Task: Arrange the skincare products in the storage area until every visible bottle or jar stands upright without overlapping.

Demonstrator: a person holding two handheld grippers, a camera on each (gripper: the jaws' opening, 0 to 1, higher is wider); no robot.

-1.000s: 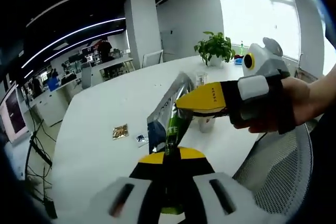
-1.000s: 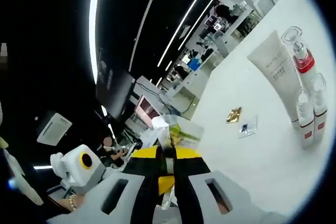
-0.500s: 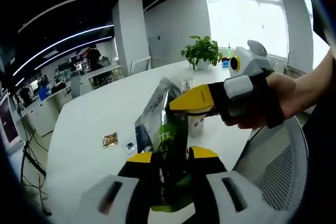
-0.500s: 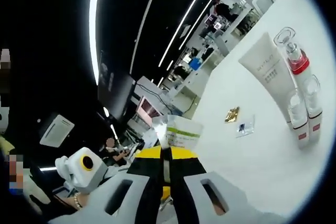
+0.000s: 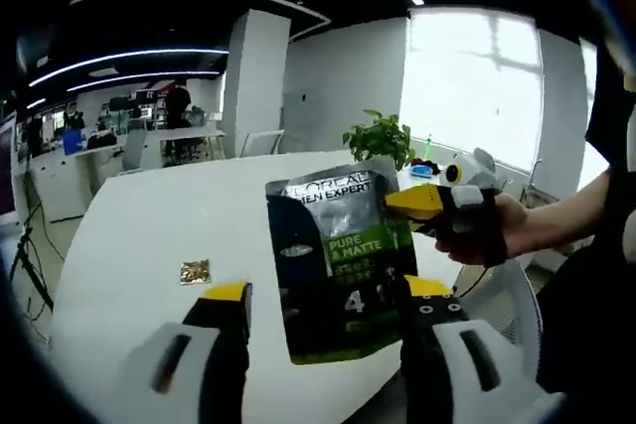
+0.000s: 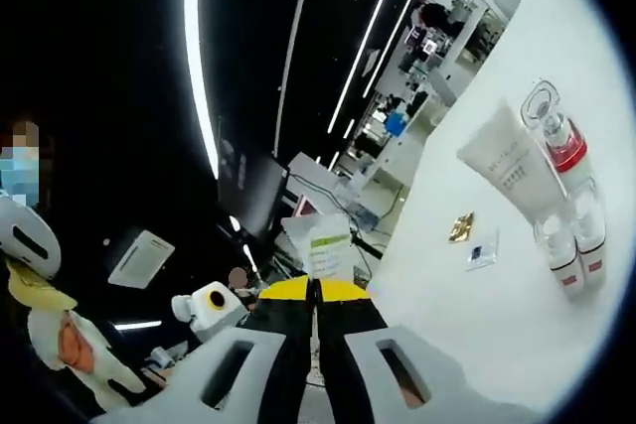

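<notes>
A grey and green skincare pouch (image 5: 343,260) hangs flat-on above the white table (image 5: 129,235). My right gripper (image 5: 412,202) comes in from the right and is shut on the pouch's upper right edge. My left gripper (image 5: 328,290) is open, its yellow-tipped jaws standing apart on either side of the pouch. In the right gripper view my right gripper (image 6: 313,290) is shut on the pouch (image 6: 328,245), seen edge-on. On the table (image 6: 497,315) stand a white tube (image 6: 512,161), a red-banded bottle (image 6: 559,136) and two small bottles (image 6: 571,245).
A gold sachet (image 5: 195,271) lies on the table, and a second small sachet (image 6: 484,250) lies beside the gold one (image 6: 459,227). A potted plant (image 5: 381,136) stands at the far side. A mesh chair (image 5: 507,295) sits under the hand (image 5: 497,230) holding the right gripper.
My left gripper has opened and let go of the pouch's lower end. The pouch has turned to face the left camera and now hangs from the right gripper alone.
</notes>
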